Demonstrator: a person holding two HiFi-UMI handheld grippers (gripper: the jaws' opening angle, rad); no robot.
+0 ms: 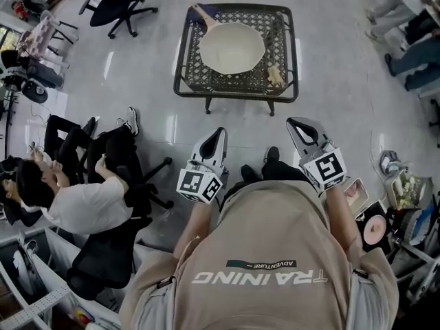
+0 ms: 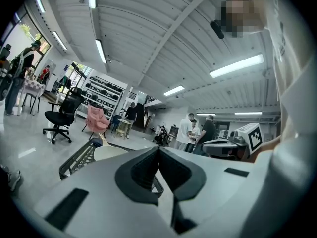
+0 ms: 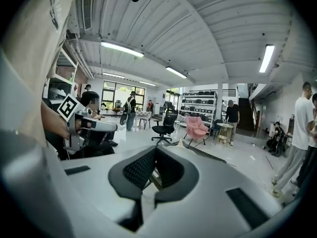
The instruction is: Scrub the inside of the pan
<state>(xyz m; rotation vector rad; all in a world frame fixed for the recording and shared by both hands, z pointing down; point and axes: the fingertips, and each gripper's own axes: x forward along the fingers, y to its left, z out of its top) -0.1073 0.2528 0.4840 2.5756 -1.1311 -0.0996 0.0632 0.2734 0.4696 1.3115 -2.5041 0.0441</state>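
A cream pan (image 1: 232,48) with a wooden handle (image 1: 204,14) lies on a low dark lattice table (image 1: 185,81). Beside it, at the table's right front corner, sits a small yellowish scrubber (image 1: 275,74). My left gripper (image 1: 220,134) and right gripper (image 1: 296,123) are held side by side at waist height, well short of the table. Both point toward it and are shut with nothing between the jaws. In the left gripper view the jaws (image 2: 158,151) meet, with the pan (image 2: 106,152) low beyond them. The right gripper view shows its jaws (image 3: 156,151) closed too.
A person sits on a black chair (image 1: 117,184) to my left, and another office chair (image 1: 117,5) stands at the far left. Legs of people (image 1: 412,53) are at the right. Boxes and clutter (image 1: 392,205) crowd the floor at my right.
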